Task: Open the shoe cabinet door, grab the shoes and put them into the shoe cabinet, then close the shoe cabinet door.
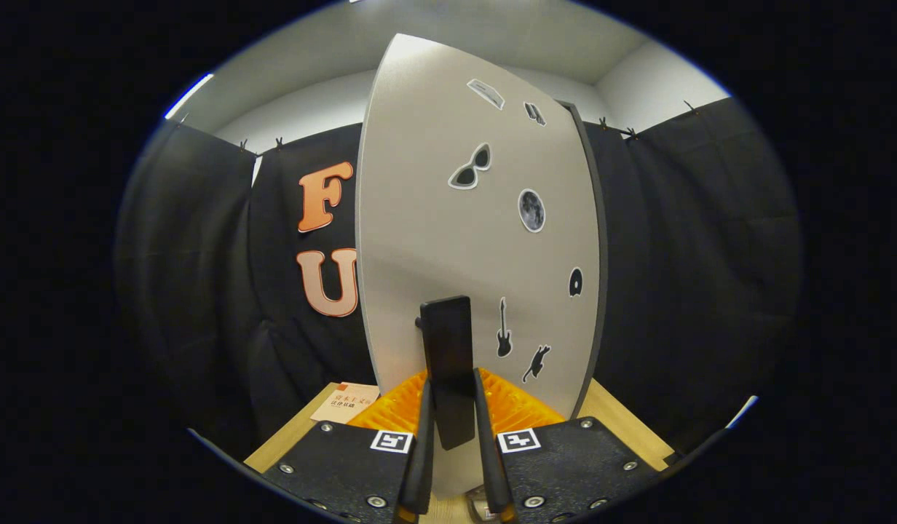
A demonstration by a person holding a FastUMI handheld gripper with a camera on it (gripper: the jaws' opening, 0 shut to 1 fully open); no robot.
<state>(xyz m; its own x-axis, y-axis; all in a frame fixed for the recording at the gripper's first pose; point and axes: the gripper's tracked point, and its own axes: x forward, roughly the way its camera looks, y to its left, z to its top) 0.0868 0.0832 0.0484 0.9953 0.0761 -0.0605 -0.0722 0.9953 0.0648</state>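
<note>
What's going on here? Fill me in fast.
A person is working the shoe cabinet door with the hand-held gripper. Its two fingers are closed on the door's dark handle, which stands upright between them. The pale door, dotted with stickers, is seen at an angle, so it looks partly swung. A small booklet lies on the wooden surface beside the door. No shoes have been handled yet as far as this view tells.

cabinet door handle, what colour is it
Black. The handle stands upright between the gripper fingers on the light grey door, clearest in the gripper view.
</note>
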